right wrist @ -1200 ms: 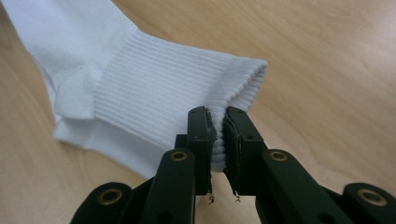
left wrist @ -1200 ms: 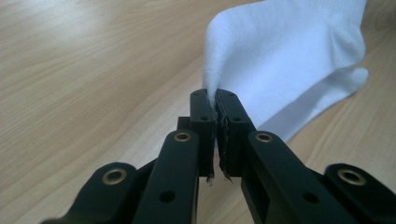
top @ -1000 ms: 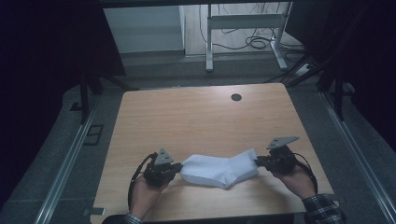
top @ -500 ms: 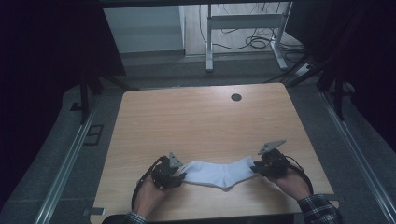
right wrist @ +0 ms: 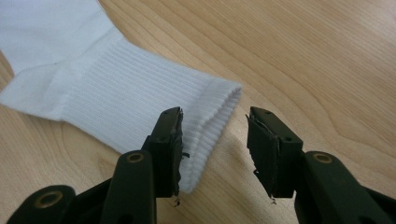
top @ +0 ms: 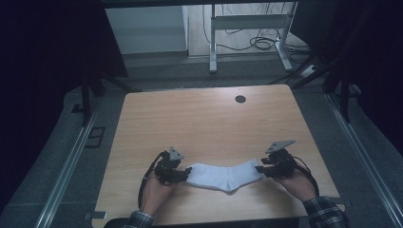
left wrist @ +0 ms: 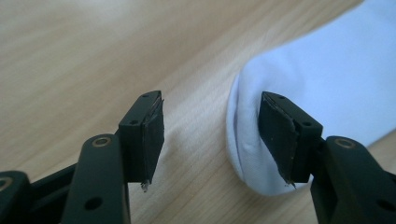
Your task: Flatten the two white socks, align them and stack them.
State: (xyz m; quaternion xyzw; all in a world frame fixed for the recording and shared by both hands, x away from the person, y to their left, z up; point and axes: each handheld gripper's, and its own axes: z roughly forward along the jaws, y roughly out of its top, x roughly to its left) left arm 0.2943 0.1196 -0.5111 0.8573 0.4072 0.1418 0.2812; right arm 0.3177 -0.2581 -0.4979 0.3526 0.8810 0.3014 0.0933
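Fingers, left gripper (left wrist: 210,140): my jaws stand spread and have just been opening; the toe end of the white sock (top: 223,176) lies between them, against the right-hand pad, not pinched.
Fingers, right gripper (right wrist: 215,151): spread likewise, just been opening; the ribbed cuff (right wrist: 205,116) lies loose by the left-hand pad, nothing clamped.
Sock, position: flat on the wooden table (top: 204,123), near my edge, stretched between my two grippers, toe to my left, cuff to my right, heel bend sagging toward me.
Sock, handling: judged light, soft and limp; it will fold or bunch under any push and holds no shape of its own. Not fragile, not slippery on the rubber pads.
Hold points: cuff hem, where the doubled ribbing gives thickness to bite; toe seam (left wrist: 243,140) at the other end. A single-layer pinch mid-foot would likely drag and wrinkle.
Risk: catching one layer only.
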